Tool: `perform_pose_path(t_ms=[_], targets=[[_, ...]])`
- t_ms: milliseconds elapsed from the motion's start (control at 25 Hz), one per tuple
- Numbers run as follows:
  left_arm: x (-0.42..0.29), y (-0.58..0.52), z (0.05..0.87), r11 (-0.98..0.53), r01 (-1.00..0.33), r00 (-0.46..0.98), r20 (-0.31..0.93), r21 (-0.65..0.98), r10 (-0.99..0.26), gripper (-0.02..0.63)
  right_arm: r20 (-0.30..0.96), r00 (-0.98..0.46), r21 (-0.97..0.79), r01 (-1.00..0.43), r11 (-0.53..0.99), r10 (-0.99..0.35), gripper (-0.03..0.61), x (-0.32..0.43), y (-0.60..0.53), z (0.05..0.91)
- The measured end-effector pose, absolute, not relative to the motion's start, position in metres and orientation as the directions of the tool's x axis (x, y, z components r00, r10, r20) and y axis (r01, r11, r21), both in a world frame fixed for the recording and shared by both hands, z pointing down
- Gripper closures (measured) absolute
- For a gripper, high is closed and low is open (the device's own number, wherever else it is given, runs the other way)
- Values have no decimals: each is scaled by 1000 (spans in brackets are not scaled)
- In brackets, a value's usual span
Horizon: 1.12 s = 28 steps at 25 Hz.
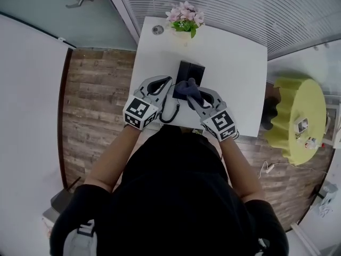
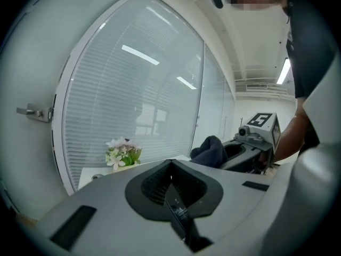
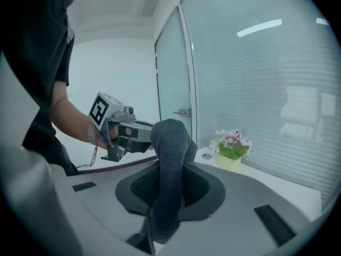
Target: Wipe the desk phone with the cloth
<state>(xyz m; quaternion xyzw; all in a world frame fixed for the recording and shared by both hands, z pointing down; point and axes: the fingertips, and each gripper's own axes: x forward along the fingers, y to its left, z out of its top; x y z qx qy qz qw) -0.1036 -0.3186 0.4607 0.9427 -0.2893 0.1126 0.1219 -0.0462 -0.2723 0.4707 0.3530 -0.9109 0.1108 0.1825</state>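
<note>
A: Between the right gripper's [image 3: 173,181] jaws: one dark blue cloth [image 3: 169,143], clamped tight and bunched up past the tips.
B: Left gripper [image 2: 170,169]?
A: Jaws closed together, nothing in them. Tiny print on the pad seam, too small to read.
B: Phone?
A: One black desk phone [image 1: 193,68], just ahead of both sets of tips. The cloth sits over its near end. Coiled cord [image 1: 171,111] back between the two grippers.
B: Containers?
A: One pot [image 1: 183,36] well beyond the tips, holding pink and white flowers [image 1: 185,15]. All on one white desk [image 1: 240,73].
</note>
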Motion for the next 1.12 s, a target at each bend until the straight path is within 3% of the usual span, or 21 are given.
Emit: perform_pose_path(t_ms=[400, 1120], targets=[[-64, -286, 369, -873, -479, 874, 146, 92, -464, 604, 96, -664, -31, -747, 664, -742, 491, -18, -268, 346], [-60, -269, 337, -848, -522, 852, 89, 91, -516, 604, 16, -705, -61, -708, 703, -709, 491, -6, -257, 307]])
